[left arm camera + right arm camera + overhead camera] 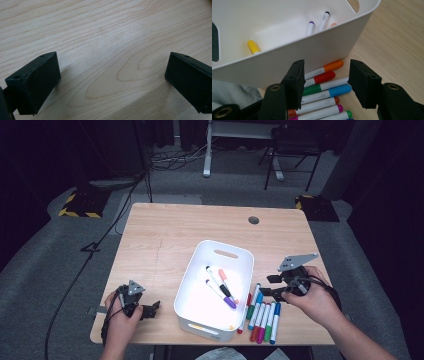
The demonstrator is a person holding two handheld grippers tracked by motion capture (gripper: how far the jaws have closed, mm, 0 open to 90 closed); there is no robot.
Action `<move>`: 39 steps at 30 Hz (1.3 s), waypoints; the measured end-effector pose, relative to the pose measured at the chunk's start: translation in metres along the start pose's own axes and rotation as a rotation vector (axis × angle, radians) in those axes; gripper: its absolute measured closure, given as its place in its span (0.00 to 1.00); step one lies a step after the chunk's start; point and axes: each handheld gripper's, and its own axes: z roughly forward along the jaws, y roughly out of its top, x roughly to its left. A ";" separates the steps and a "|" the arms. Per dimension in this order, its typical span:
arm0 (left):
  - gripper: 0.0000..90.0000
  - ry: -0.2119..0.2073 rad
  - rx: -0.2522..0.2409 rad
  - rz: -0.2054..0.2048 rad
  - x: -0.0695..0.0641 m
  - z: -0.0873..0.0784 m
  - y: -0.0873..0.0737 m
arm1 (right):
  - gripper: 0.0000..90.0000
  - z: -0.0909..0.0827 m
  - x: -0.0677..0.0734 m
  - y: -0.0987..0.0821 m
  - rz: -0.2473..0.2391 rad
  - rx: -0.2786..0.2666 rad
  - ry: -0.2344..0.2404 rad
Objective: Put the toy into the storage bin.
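A white bin [215, 245] stands in the middle of the wooden table, with several markers [222, 287] lying in it. More markers [262, 312] lie side by side on the table against the bin's right wall. My right gripper [267, 285] hovers just right of that row, open, with nothing between its pads. In the right gripper view the open gripper [325, 82] looks over the loose markers [329, 91] toward the bin [287, 57], where a yellow marker [253, 47] and a purple-capped one [310, 27] show. My left gripper [152, 309] rests open near the front left corner, over bare wood [112, 80].
A round cable hole [253, 220] sits near the table's far right. The table's front edge runs close to the bin and the marker row. Beyond the far edge are a chair [292, 150] and a desk leg [207, 150] on the grey floor.
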 end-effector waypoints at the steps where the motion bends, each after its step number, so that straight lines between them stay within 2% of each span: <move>1: 0.00 0.001 -0.002 0.000 0.000 0.000 0.000 | 0.51 -0.001 -0.002 -0.004 0.001 -0.004 0.000; 10: 0.00 0.001 -0.001 -0.001 0.000 0.000 0.000 | 0.47 -0.006 -0.012 -0.034 0.063 -0.003 -0.032; 17: 0.00 0.001 -0.001 -0.001 0.000 0.000 0.000 | 0.45 0.000 -0.016 -0.062 0.100 0.013 -0.043; 22: 0.00 0.001 -0.001 0.000 0.000 0.000 0.000 | 0.44 0.007 -0.018 -0.080 0.135 0.019 -0.045; 26: 0.00 0.002 -0.001 0.000 0.000 0.000 0.000 | 0.42 0.015 -0.018 -0.092 0.138 0.029 -0.049; 33: 0.00 0.001 -0.001 0.000 0.000 0.000 0.000 | 0.41 0.033 -0.015 -0.106 0.144 0.054 -0.061; 34: 0.00 0.001 -0.001 -0.001 0.000 0.000 0.000 | 0.41 0.036 -0.014 -0.107 0.156 0.056 -0.059; 39: 0.00 0.001 -0.001 0.000 0.000 0.000 0.000 | 0.41 0.043 -0.013 -0.115 0.163 0.078 -0.072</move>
